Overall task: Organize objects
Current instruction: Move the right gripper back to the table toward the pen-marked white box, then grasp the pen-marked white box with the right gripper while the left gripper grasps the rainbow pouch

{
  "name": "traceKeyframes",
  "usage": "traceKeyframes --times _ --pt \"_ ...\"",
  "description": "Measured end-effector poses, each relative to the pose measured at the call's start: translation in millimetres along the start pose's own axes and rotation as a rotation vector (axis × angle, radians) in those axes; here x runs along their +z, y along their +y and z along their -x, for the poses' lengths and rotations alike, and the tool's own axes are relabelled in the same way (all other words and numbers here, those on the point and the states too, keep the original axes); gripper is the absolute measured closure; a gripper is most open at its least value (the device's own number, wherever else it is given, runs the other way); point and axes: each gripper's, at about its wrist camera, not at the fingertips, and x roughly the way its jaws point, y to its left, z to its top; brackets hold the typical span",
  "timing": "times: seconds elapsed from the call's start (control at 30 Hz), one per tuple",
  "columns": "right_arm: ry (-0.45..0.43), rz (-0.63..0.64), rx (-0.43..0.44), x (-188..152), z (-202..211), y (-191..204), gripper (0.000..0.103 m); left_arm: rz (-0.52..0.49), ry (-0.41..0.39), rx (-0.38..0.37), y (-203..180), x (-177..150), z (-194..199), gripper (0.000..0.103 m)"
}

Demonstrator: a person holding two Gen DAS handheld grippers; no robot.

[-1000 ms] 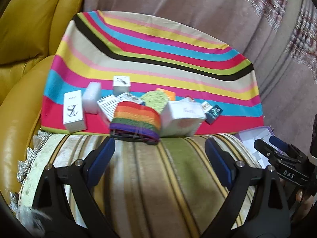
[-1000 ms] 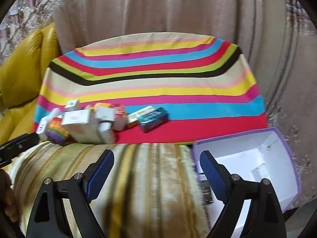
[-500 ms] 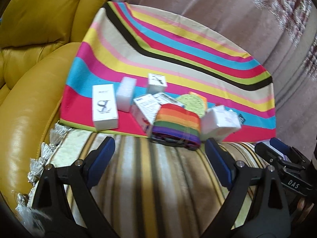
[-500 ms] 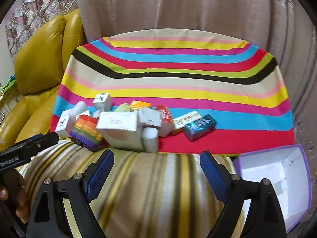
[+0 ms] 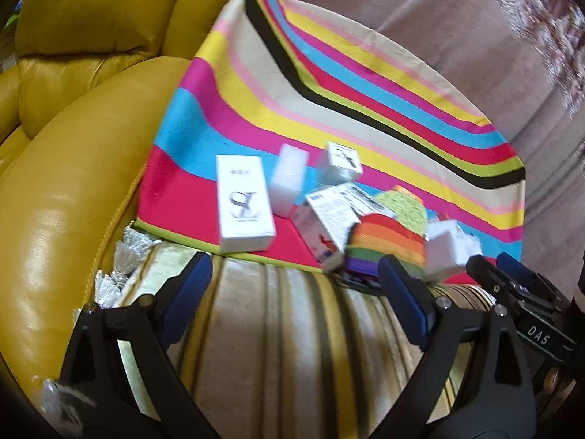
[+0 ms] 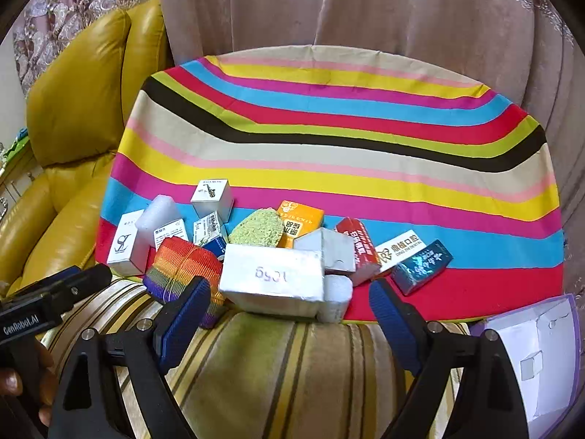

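Both claws, left claw and right claw, have swung leftward toward the yellow armchair.

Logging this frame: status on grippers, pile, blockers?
Left gripper open, empty. Right gripper open, empty. Pile of boxes untouched on striped cloth; purple bin right. Nothing blocking.

small boxes, rainbow pouch & green sponge heaped at striped cloth front edge
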Motion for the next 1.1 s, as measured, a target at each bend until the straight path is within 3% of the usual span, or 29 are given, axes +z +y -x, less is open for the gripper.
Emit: traceKeyframes --times 0.17,0.47,0.53,0.63,0.9,1.1 --pt "0.042 -0.006 -0.025 3.8 -14.7 3.7 0.013 0.011 0.015 -0.026 6.4 6.3 -3.6 0.01" --pt "0.086 -0.016 -0.028 8.6 -31.1 7.1 0.014 -0.116 0.15 -0.198 -19.9 5.2 -22.3 0.01" --pt "0.093 -0.02 -0.022 8.7 -33.8 7.3 0.02 -0.142 0.176 -0.221 -26.9 3.4 -25.2 0.01" --pt "0.107 -0.025 -0.012 7.5 -36.4 6.8 0.036 -0.174 0.203 -0.227 -38.3 1.7 -29.2 0.01" --pt "0.073 -0.061 0.036 6.3 -26.7 -0.2 0.037 -0.181 0.238 -0.213 -54.8 -0.6 -36.5 0.005" --pt "0.014 -0.139 0.085 3.0 -11.3 -20.3 0.037 -0.207 0.242 -0.153 -67.0 -2.0 -41.2 0.004"
